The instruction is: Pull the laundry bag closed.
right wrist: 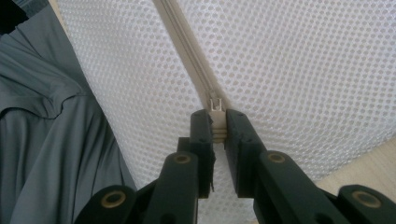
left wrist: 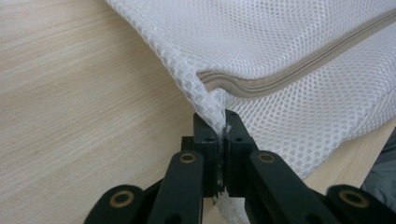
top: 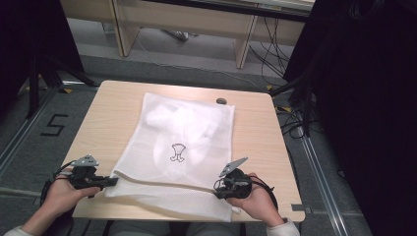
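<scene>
White mesh makes up the laundry bag [top: 182,147], which is spread flat across the middle of the light wooden table [top: 113,108], its near edge lying at the table's front edge. Something pale and bunched is seen through the mesh toward the far end, and a small dark outline mark [top: 177,152] is printed near the bag's middle. A beige zipper [left wrist: 299,65] is run along the near part of the bag.

The near left corner of the bag is pinched by the left gripper [top: 114,181], held low at the table's front left; in the left gripper view [left wrist: 219,135] the jaws are seen clenched together on a fold of mesh just beside the end of the zipper. The right gripper [top: 217,192] is held at the bag's near right corner. In the right gripper view [right wrist: 218,126] its jaws are closed on the zipper pull [right wrist: 215,103], with the zipper track running away from them across the mesh.

Grey clothing [right wrist: 42,140] of the person is seen beside the bag in the right gripper view. A small dark round object [top: 221,101] is left on the table just beyond the bag's far right corner.
</scene>
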Available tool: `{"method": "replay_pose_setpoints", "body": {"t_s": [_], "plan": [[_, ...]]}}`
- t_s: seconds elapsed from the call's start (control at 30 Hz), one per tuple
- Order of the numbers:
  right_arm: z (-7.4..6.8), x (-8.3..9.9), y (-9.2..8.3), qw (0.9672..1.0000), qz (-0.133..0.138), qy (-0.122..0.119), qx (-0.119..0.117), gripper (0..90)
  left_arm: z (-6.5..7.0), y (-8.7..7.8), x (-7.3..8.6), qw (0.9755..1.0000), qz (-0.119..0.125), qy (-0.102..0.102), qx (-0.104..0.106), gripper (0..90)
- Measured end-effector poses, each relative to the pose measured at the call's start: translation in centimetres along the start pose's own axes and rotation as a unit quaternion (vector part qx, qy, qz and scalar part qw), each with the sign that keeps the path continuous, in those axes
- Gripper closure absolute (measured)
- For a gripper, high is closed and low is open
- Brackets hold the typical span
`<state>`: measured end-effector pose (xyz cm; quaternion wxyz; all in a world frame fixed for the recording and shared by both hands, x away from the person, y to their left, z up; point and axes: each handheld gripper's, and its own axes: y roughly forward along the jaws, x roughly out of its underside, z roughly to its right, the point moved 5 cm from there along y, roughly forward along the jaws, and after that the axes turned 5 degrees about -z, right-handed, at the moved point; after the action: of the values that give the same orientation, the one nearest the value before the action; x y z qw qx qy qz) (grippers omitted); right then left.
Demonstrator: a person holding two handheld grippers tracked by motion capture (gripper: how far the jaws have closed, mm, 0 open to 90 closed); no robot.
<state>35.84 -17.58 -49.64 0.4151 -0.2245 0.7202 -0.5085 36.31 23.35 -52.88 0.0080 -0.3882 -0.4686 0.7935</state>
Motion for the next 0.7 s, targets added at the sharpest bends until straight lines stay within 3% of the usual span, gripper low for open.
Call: {"method": "replay_pose_setpoints", "body": {"t_s": [0.03, 0.1, 0.13, 0.17, 0.23, 0.3, 0.37, 0.43, 0.47, 0.53, 0.7], "plan": [[0.0, 0.1, 0.0, 1.0, 0.001, 0.003, 0.001, 82.2, 0.2, 0.2, -0.1, 0.9997, 0.015, -0.017, 0.0, 85.8], [0.1, 0.2, -0.1, 1.0, 0.0, 0.0, 0.0, 82.2, 0.2, 0.3, -0.2, 0.9994, 0.029, -0.02, -0.003, 85.8], [0.0, 0.3, -0.2, 1.0, -0.001, 0.008, -0.003, 82.2, 0.1, 0.3, -0.2, 0.9994, 0.028, -0.022, -0.003, 85.8], [0.2, 0.4, -0.2, 1.0, 0.001, 0.005, 0.002, 82.2, -0.2, 0.0, 0.0, 0.9999, 0.01, -0.001, -0.006, 85.8], [0.2, 0.5, -0.2, 1.0, 0.002, 0.008, -0.001, 82.2, -0.2, 0.0, 0.0, 0.9999, 0.009, 0.0, -0.007, 85.8], [0.3, 0.6, -0.2, 1.0, 0.001, 0.008, 0.002, 82.2, -0.2, 0.0, 0.0, 0.9999, 0.009, -0.001, -0.008, 85.8], [0.3, 0.7, -0.3, 1.0, 0.0, 0.007, 0.0, 82.2, 0.0, 0.3, -0.1, 0.9994, 0.025, -0.022, -0.007, 85.8], [0.4, 0.8, -0.3, 1.0, 0.006, 0.002, 0.002, 82.2, 0.0, 0.1, -0.1, 0.9997, 0.015, -0.019, -0.004, 85.8], [0.5, 0.9, -0.4, 1.0, 0.003, 0.004, 0.003, 82.2, 0.0, 0.3, -0.1, 0.9994, 0.027, -0.022, -0.007, 85.8], [0.4, 1.0, -0.5, 0.9999, 0.002, 0.013, 0.002, 82.2, 0.0, 0.1, -0.1, 0.9997, 0.014, -0.02, -0.004, 85.8], [0.5, 1.3, -0.6, 0.9998, 0.001, 0.018, 0.003, 82.2, -0.1, 0.1, 0.0, 0.9997, 0.015, -0.02, -0.003, 85.8]]}}
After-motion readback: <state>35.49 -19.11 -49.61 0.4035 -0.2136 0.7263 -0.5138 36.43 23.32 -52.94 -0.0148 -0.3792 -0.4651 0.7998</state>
